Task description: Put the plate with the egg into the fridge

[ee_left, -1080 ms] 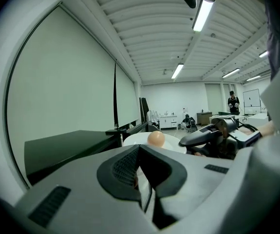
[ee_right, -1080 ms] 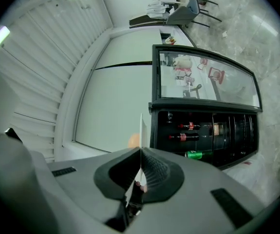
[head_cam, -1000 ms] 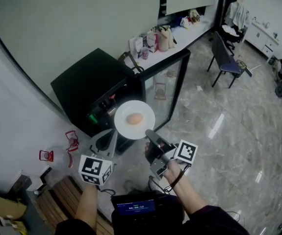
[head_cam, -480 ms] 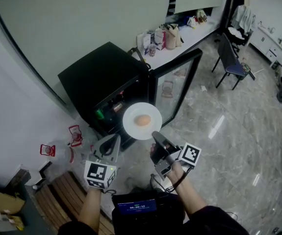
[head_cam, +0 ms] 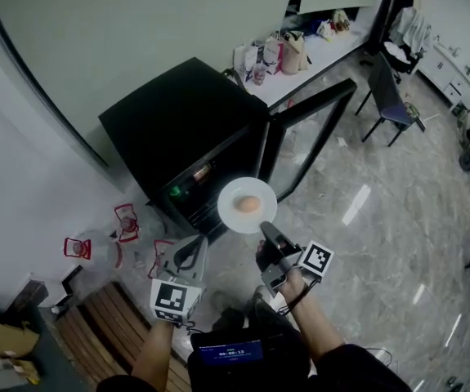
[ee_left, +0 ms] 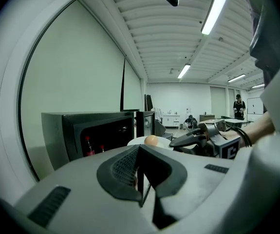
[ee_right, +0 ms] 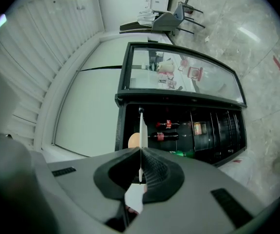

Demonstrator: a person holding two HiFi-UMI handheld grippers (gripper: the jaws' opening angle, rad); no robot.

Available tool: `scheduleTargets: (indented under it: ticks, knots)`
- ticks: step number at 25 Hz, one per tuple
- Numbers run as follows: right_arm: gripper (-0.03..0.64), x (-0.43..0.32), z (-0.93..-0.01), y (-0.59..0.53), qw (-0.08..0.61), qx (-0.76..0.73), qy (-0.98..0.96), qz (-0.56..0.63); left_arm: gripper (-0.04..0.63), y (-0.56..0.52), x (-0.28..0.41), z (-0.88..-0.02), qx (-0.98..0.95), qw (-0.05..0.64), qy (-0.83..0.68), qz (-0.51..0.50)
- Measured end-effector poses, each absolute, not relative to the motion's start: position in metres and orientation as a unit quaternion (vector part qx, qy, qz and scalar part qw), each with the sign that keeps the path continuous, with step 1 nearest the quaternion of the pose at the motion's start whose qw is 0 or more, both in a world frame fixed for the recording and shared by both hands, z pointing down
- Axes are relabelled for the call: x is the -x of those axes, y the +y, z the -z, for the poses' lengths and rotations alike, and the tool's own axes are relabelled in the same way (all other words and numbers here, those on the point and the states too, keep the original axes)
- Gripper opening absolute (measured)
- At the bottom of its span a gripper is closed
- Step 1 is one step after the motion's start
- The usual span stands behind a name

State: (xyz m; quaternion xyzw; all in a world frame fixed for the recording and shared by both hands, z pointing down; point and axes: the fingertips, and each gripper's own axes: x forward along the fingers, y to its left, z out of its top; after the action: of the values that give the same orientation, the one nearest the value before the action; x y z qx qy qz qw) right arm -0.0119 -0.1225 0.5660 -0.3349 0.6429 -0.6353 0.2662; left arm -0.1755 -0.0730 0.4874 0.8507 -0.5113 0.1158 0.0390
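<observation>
**A:** Where is the plate now?

**B:** The plate point(head_cam: 231, 211) is in the air just in front of the open side of the fridge point(head_cam: 169, 121), still outside it. The egg point(head_cam: 249, 205) lies on the middle of the plate.

**A:** What holds it?

**B:** The right gripper point(head_cam: 265, 229). Its jaws are clamped on the rim of the plate, on the side away from the fridge. In the right gripper view the plate stands edge-on between them.

**A:** And the other one?

**B:** The left gripper point(head_cam: 190, 247) is also in front of the fridge, near the plate but not touching it. Its jaws are pressed together and nothing is between them.

**A:** Is the fridge open?

**B:** Yes. The glass door point(head_cam: 312, 133) is swung out wide from the fridge. Inside the fridge I see bottles point(ee_right: 165, 125) with red labels and something green point(ee_right: 181, 153) that I cannot identify. Behind the fridge, a white counter point(head_cam: 320, 62) carries some bags point(head_cam: 293, 51).
</observation>
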Motion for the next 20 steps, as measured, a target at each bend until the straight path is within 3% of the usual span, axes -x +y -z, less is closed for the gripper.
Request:
scheduleTargets:
  ticks: [11, 16, 20]
  knots:
    - [0.014, 0.072, -0.683, -0.199, 0.224, 0.323, 0.637, 0.663, 0.008, -0.122, 0.170, -0.550, -0.833, 0.086, -0.537, -0.105]
    - [0.014, 0.103, -0.729, -0.235, 0.219, 0.300, 0.637, 0.676, 0.008, -0.166, 0.178, -0.613, -0.815, 0.059, -0.566, -0.108]
    - [0.014, 0.122, -0.764, -0.258, 0.216, 0.285, 0.633, 0.687, 0.008, -0.187, 0.183, -0.668, -0.793, 0.090, -0.588, -0.131]
